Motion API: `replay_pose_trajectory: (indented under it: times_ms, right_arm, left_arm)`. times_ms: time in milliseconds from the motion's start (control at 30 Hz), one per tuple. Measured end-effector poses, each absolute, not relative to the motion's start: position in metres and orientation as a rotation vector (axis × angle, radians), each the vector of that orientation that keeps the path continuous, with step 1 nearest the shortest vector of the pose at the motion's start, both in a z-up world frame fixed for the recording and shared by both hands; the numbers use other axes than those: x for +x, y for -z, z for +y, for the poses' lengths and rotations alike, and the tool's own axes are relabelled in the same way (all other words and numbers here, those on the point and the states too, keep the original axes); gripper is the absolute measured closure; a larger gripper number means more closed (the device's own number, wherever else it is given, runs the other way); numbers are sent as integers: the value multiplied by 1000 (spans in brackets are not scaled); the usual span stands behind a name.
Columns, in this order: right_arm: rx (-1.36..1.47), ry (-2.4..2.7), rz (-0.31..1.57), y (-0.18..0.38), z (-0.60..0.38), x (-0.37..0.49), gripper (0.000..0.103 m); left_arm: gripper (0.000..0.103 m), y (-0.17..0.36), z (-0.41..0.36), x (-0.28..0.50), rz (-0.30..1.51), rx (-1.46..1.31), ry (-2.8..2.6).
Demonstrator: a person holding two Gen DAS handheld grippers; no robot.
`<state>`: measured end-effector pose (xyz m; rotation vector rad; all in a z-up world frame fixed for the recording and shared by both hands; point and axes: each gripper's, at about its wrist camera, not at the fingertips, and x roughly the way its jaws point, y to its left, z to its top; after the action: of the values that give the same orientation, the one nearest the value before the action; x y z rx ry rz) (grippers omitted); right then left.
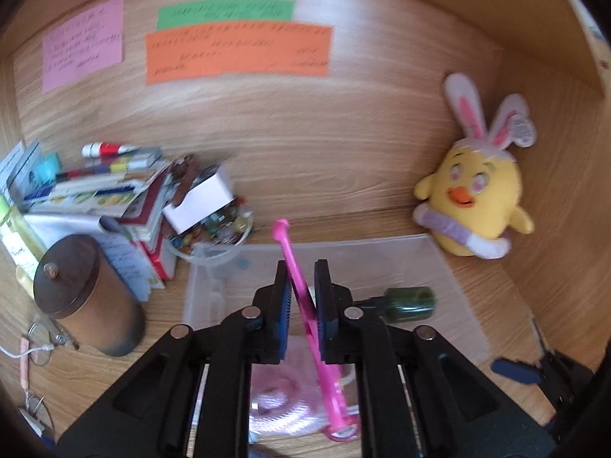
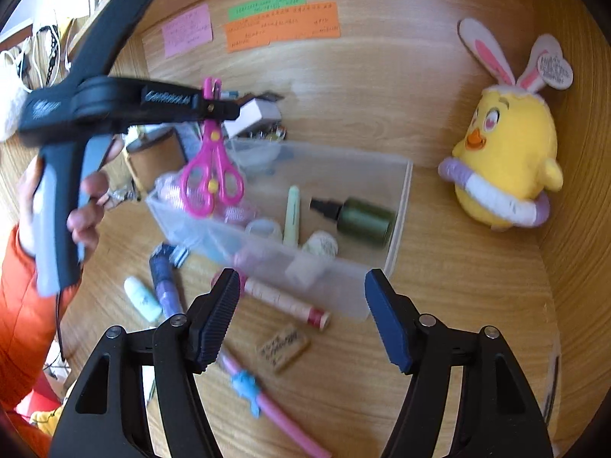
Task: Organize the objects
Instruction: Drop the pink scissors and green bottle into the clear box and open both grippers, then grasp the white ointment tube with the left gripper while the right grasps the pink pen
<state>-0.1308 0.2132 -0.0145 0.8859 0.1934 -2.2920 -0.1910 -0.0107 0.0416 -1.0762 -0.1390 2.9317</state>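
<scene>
Your right hand-held gripper (image 2: 299, 320) hangs released just short of the clear bin (image 2: 397, 221), over the worktop (image 2: 458, 286). Your left hand-held gripper (image 1: 301, 297) grasps the pink scissors (image 2: 212, 175) above the bin's left end; beyond sits the chick toy (image 2: 504, 160).

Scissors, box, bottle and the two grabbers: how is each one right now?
left gripper: shut on the pink scissors.
pink scissors: closed blades, hanging handles-down above the clear box.
right gripper: open, holding nothing.
clear box: no lid on, things inside.
green bottle: lying on its side in the box, cap on.
brown canister: upright, lid on.
chick plush: upright against the wall.
</scene>
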Motion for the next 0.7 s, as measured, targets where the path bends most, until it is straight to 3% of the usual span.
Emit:
replay_pose_trajectory:
  times_ms: [300,433,700]
  right_arm:
    - [978,2227,232,42,211,-115,39]
    - [1008,2202,255,52,209,-108,39]
    - [1016,2194,301,64,206,-93,42]
  left_arm:
    - [77,-14,-29,-182,-192,-1231,-2841]
    - [56,-17,-30,-160,-145,-1202,-2866]
    - [34,-12,-24,-110,-2,-1193,-2898]
